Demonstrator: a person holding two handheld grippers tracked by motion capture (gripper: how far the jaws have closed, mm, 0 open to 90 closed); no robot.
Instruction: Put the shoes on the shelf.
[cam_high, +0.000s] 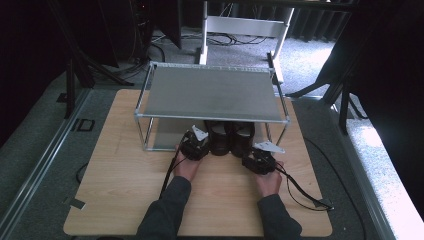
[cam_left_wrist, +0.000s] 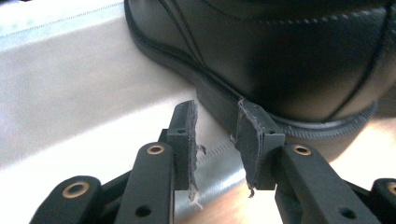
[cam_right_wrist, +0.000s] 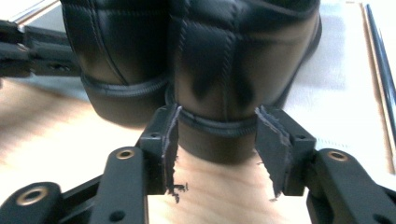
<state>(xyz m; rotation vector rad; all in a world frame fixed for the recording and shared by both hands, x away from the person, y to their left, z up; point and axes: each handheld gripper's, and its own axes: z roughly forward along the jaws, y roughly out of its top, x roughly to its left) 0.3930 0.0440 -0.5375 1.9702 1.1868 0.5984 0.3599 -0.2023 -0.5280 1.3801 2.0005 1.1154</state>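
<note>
On the wooden table (cam_high: 125, 175), two black shoes (cam_high: 230, 137) point heels toward both grippers' open jaws.

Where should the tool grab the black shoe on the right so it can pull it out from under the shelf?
Probably by the heel. The right shoe points its heel toward the person, poking out from under the shelf, and the right tool already has its open jaws either side of it. Come in low from the front, level with the table.
</note>
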